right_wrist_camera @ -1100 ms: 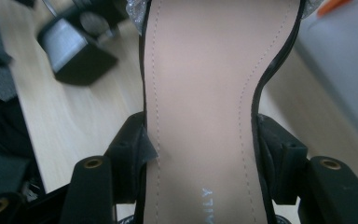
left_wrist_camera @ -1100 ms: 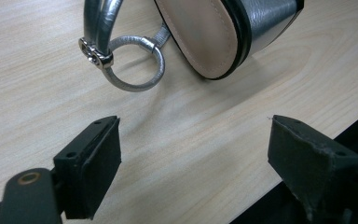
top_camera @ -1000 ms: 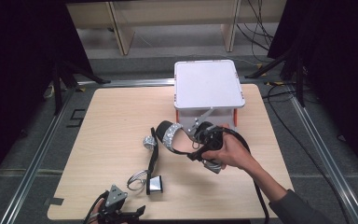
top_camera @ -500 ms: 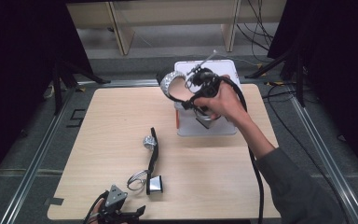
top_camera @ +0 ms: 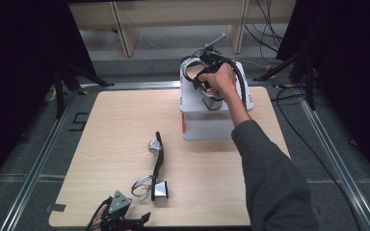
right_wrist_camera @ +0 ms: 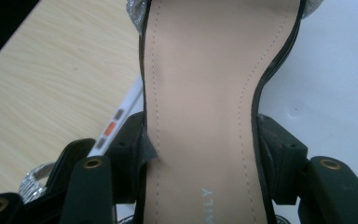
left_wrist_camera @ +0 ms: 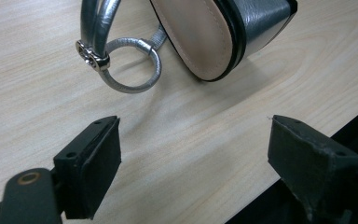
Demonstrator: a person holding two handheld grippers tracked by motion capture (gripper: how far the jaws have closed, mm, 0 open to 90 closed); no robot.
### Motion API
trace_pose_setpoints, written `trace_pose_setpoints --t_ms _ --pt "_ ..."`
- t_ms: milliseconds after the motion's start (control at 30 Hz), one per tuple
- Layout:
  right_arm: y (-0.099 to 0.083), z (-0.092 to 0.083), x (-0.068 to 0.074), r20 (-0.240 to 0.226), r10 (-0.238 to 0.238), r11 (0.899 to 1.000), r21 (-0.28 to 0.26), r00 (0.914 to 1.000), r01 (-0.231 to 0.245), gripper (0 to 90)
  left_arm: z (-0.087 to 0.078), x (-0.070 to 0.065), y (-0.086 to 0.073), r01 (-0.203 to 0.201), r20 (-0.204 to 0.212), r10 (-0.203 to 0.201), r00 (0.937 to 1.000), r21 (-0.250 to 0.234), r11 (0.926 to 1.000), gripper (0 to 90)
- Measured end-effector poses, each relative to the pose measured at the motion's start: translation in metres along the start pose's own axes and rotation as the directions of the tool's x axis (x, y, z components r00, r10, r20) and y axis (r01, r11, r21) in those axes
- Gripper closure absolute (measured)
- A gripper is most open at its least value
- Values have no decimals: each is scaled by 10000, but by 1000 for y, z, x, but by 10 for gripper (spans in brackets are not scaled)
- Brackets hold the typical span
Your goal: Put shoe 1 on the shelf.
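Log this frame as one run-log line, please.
right gripper: shut on sandal, held over white box | left gripper: open, idle at table edge | second sandal: lying on table

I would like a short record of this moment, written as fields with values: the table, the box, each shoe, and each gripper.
table: light wooden table
box: white box, closed, at the table's far right
shoe on table: silver sandal lying on its side near the front edge, ankle strap with metal buckle
shoe held: second sandal, lifted above the box
right gripper: shut on the second sandal, jaws pressing both edges of its sole
left gripper: open, resting at the table's front edge, facing the silver sandal
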State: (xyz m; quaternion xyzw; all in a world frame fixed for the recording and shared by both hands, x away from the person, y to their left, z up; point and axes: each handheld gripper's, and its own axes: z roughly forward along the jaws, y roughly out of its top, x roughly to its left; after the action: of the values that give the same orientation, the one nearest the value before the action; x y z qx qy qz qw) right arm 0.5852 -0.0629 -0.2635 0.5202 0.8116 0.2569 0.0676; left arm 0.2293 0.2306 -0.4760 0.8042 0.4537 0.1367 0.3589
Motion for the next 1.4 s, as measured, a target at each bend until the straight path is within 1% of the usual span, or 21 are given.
trace_pose_setpoints --t_ms 33,67,100,167,200,300,500,567,600,633,767,900,967,1000,1067,1133,1167,1200,1300,1367,1400 --pt "4 6 -2 180 308 9994 143 9994 -311 429 0 0 0 1 5 -1 10000 22 10000 167" --pt "4 6 -2 180 308 9994 143 9994 -311 429 0 0 0 -10 12 10 10000 28 10000 167" --pt "6 12 -5 150 639 9978 158 9978 -642 430 0 0 0 10 -1 -10 10000 43 10000 167" --pt "7 15 -9 140 551 9985 41 9984 -552 429 0 -1 0 32 10 -32 10000 41 10000 167" --pt "9 18 -8 203 1010 9944 283 9947 -1016 428 -1 0 0 -4 28 4 10000 56 10000 167" --pt "12 24 -10 450 1369 9895 401 9896 -1387 427 -1 -1 0 -3 36 3 10000 13 10000 167" --pt "11 28 -10 938 1605 9857 370 9826 -1645 417 -2 -1 -1 -13 33 13 10000 -22 10000 167" --pt "10 29 -9 952 1714 9840 318 9806 -1751 402 -2 0 -1 -10 33 10 10000 -43 10000 167" --pt "10 29 -9 886 1849 9825 84 9788 -1863 396 -2 0 -1 -41 24 41 10000 -22 10000 167" --pt "10 28 -9 770 1745 9846 -62 9817 -1745 374 -3 0 -1 -46 -3 47 10000 10 10000 167" --pt "13 11 -8 281 1859 9814 -532 9822 -1842 303 -3 1 -1 -150 8 150 9999 25 9999 167" --pt "11 -14 -8 -459 1374 9857 -915 9894 -1412 308 -2 0 -2 5 -17 -5 10000 28 10000 167" --pt "6 -26 -11 -620 788 9886 -1233 9950 -860 303 -1 2 -1 -234 -104 234 9997 -44 9997 167" --pt "2 -33 -12 -652 628 9891 -1288 9959 -708 298 -1 1 -2 -8 -33 8 10000 6 10000 167" --pt "-6 -46 -14 -668 89 9909 -1337 9977 -178 292 -1 2 -2 -89 -90 89 9999 65 9999 167" --pt "-17 -58 -16 -946 -211 9902 -1395 9953 78 292 0 5 -1 -473 -120 474 9988 41 9989 167" --pt "-22 -62 -17 -1016 -247 9897 -1427 9945 100 292 -1 1 -2 43 -98 -42 9999 105 9999 167" --pt "-30 -68 -19 -1080 -526 9875 -1534 9928 356 292 -1 1 -2 106 -120 -105 9999 103 9999 167" --pt "-52 -79 -24 -1153 -967 9825 -1699 9886 762 291 0 3 -2 -111 -219 114 9997 120 9999 169" --pt "-66 -82 -27 -1416 -1048 9827 -1669 9844 806 284 1 4 -2 -124 -232 126 9997 77 9999 172" --pt "-76 -84 -29 -1637 -1286 9790 -1785 9781 989 284 0 4 -2 -77 -240 82 9997 187 9998 172"
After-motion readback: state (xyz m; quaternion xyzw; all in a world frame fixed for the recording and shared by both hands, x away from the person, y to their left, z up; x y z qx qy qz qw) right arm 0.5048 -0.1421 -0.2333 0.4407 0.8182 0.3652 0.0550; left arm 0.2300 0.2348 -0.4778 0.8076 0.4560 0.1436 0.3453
